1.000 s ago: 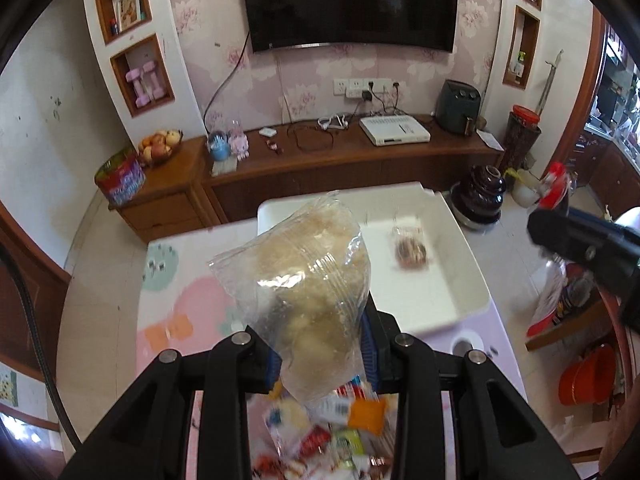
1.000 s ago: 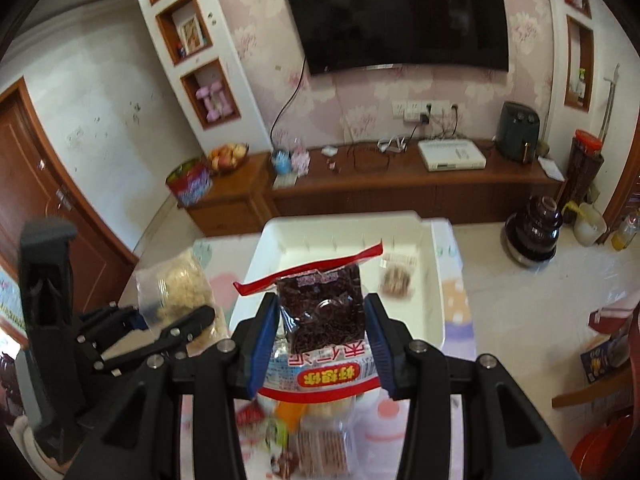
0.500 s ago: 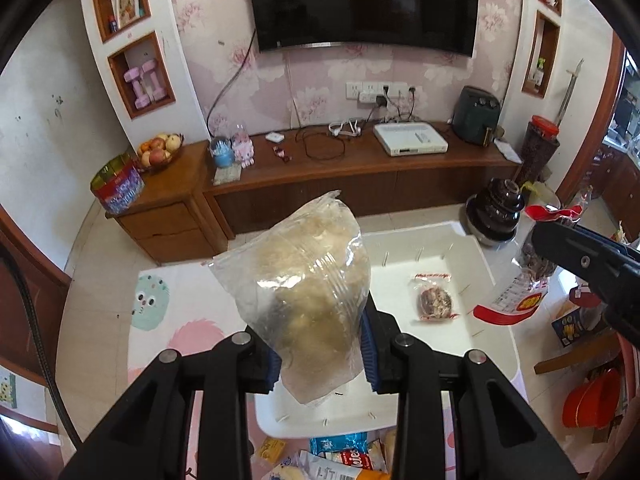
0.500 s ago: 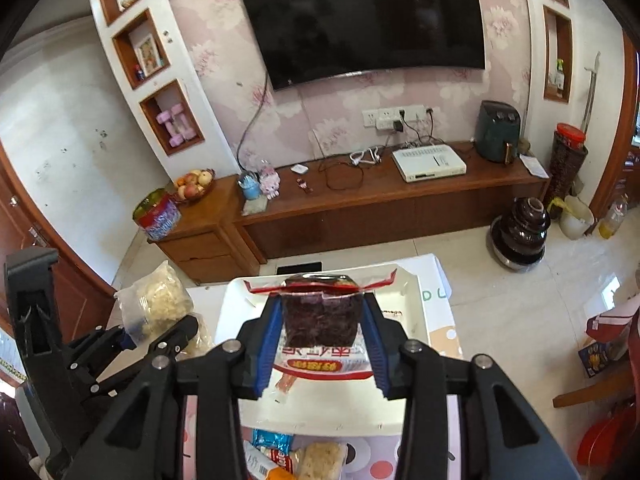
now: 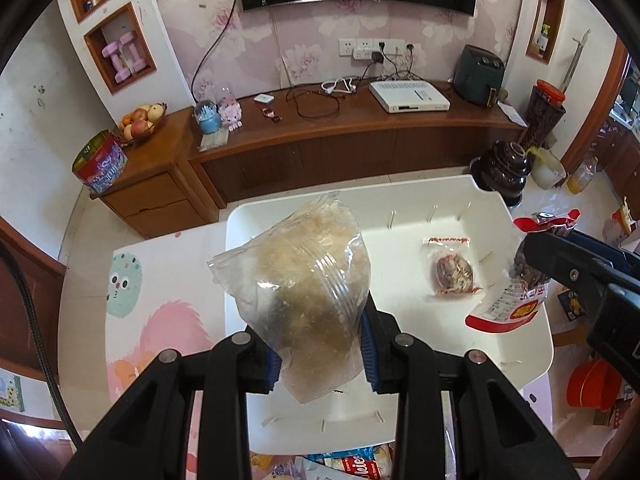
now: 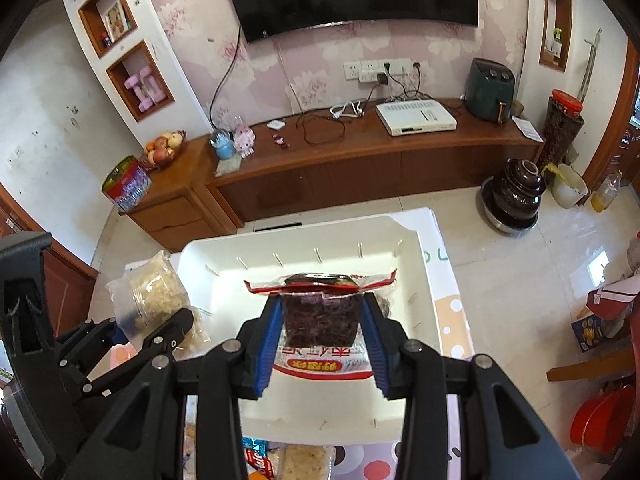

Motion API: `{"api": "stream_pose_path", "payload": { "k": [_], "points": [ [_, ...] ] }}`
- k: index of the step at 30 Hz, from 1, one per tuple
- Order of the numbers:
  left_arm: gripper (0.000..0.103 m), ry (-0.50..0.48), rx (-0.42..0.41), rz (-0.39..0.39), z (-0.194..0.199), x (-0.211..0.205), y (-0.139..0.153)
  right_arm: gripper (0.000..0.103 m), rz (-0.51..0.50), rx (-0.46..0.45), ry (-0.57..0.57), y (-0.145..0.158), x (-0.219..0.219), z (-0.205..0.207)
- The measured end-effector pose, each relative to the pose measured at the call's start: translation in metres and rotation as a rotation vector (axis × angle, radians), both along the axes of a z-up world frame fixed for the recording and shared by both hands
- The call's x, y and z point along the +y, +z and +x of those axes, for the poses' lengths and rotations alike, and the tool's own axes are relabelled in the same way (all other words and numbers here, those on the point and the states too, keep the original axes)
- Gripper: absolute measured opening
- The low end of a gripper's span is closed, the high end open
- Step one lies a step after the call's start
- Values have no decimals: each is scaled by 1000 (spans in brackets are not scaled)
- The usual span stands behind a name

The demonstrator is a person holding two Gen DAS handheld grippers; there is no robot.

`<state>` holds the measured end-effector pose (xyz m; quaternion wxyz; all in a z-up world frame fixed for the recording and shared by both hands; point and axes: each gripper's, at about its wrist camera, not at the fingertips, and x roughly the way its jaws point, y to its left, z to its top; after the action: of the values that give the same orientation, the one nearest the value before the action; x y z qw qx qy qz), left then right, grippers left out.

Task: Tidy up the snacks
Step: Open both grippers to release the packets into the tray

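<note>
The job is partly under way. One small packet with a dark round snack already lies flat on the floor of the white bin, toward its right side in the left wrist view, and two more items are on their way in.

The left tongs are clenched on a clear bag of pale crumbly snack, which stands up between the blue pads and hangs over the left part of the bin. It does not look to be touching the bin floor, though the bag hides what is right under it.

The right tongs grip a red-and-white pouch of dark dried snack, pads pressed against both its sides, held above the middle of the bin (the small packet is mostly hidden behind it in that view). Neither item has been let go yet, so both still count as undelivered.

More remains after these two. A heap of loose wrapped snacks lies on the pastel-patterned surface at the near edge of the bin, only partly in view, so how many are left cannot be counted. My reading is that the sorting is in its early part: one in, two about to go in, the heap still to clear.
</note>
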<state>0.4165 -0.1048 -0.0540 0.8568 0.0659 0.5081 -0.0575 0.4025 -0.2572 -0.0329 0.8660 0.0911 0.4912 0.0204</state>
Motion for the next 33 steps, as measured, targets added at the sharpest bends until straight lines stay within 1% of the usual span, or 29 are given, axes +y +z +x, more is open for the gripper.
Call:
{"api": "stream_pose_path", "payload": {
  "k": [2, 5, 7, 9, 10, 13, 17, 19, 23, 33],
  "points": [
    [32, 0, 10, 3, 1, -2, -4, 40, -3, 14, 1, -6, 1, 2],
    [41, 1, 21, 0, -1, -5, -9, 40, -11, 33, 8, -14, 4, 3],
    [59, -5, 19, -1, -3, -6, -10, 40, -10, 50, 11, -19, 4, 3],
    [70, -7, -2, 11, -6, -5, -8, 40, -7, 62, 6, -23, 4, 4],
    [74, -9, -13, 17, -8, -6, -7, 40, -3, 68, 0, -25, 3, 4],
    [80, -11, -29, 25, -11, -5, -5, 40, 11, 85, -1, -30, 3, 4],
    [82, -1, -17, 9, -13, 0, -5, 44, 12, 83, 1, -30, 4, 1],
    [83, 7, -7, 0, -13, 3, -6, 50, 5, 74, 4, -27, 6, 0],
    [84, 18, -2, -9, -17, 7, -4, 57, 4, 59, 8, -23, 7, -3],
    [84, 21, -12, -17, -35, 14, 6, 58, 11, 50, 22, -14, 12, -15]
  ]
}}
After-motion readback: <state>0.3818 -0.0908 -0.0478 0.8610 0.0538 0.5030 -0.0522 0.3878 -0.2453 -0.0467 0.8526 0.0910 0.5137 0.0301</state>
